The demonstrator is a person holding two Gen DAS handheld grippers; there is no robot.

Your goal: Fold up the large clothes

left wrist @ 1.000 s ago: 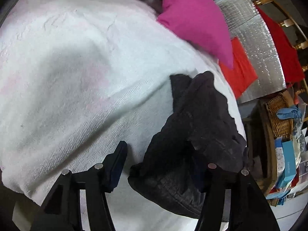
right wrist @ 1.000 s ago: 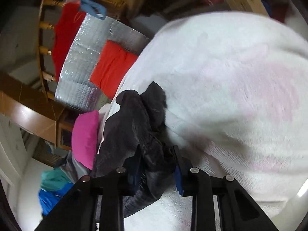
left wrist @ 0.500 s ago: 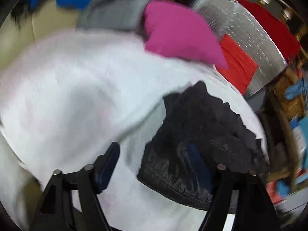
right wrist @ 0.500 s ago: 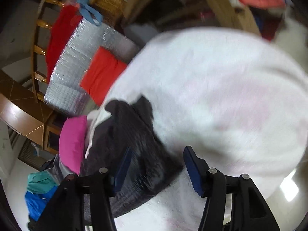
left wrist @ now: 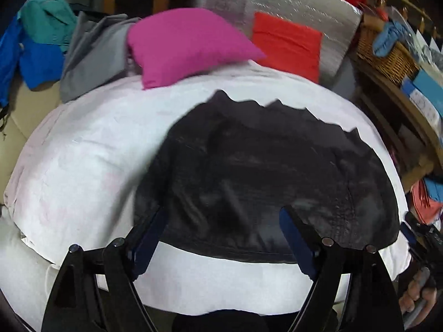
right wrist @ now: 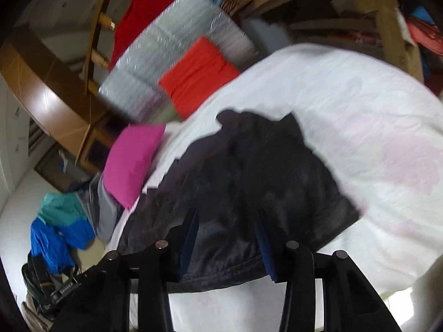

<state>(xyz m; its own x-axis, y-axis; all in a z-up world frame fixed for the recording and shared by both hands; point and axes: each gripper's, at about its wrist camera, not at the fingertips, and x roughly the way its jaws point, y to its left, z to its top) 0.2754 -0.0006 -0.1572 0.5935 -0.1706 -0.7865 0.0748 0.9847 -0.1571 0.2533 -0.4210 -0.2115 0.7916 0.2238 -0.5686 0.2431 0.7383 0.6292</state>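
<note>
A black garment lies folded into a wide flat bundle on the white blanket, its hem toward me. My left gripper hovers above the near hem; its jaws are opening wide and nothing is between the pads. In the right wrist view the same garment spreads beneath my right gripper. Its jaws are closing, fabric shows behind the gap, and the blue pads press on nothing. The right gripper and the hand holding it also show at the left view's right edge.
A magenta pillow, a red cushion and a silver foil panel lie beyond the blanket. Grey, teal and blue clothes pile up at the left. A wicker basket and wooden shelves stand on the right.
Both grippers let go of the black garment and pulled back and up. The garment, bunched a second ago, now lies spread flat. The left jaws widened; the right ones opened, then narrowed.
</note>
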